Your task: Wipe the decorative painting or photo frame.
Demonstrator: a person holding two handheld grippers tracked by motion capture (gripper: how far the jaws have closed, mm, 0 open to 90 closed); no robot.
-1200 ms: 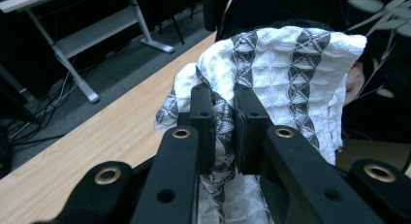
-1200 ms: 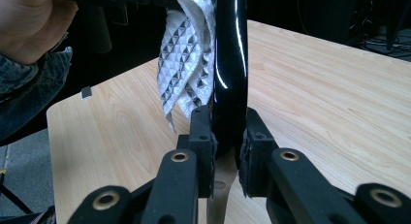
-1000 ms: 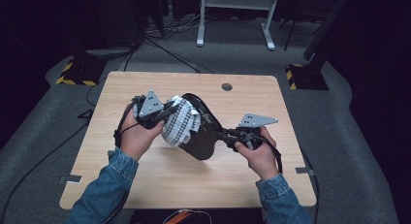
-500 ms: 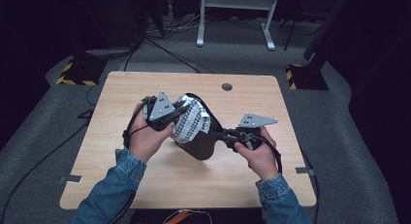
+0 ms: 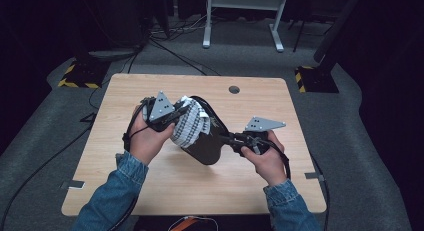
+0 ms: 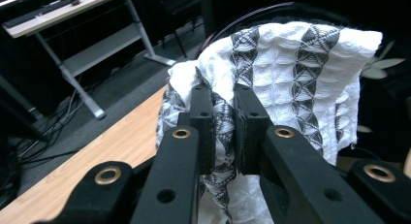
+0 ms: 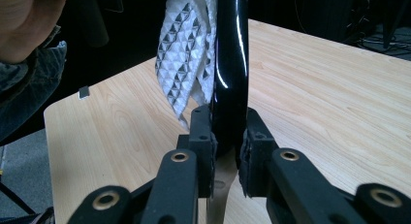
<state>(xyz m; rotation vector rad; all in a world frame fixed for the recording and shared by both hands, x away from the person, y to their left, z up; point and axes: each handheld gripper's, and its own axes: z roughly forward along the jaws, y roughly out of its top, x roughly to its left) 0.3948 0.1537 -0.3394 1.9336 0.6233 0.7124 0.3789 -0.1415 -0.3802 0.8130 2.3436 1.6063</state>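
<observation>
A glossy black plate [image 5: 206, 147] is held up on edge over the middle of the wooden table [image 5: 300, 116]. My right gripper [image 5: 233, 139] is shut on its rim from the right; in the right gripper view the jaws [image 7: 228, 122] pinch the thin black plate [image 7: 230, 54]. A white cloth with a black woven pattern [image 5: 190, 123] lies against the plate's left face. My left gripper [image 5: 172, 116] is shut on a fold of that cloth [image 6: 291, 78], its fingertips [image 6: 224, 105] squeezed together. The cloth [image 7: 186, 49] hangs beside the plate in the right gripper view.
A round cable hole [image 5: 234, 89] sits near the table's far edge. Beyond the table stand a white-legged frame [image 5: 242, 21] and a yellow-and-black striped base [image 5: 80, 77] at the left, with cables on the grey floor. Denim sleeves come in from the bottom.
My left gripper and the cloth have shifted a little to the right across the plate's face. The right gripper and the plate have stayed where they were.
</observation>
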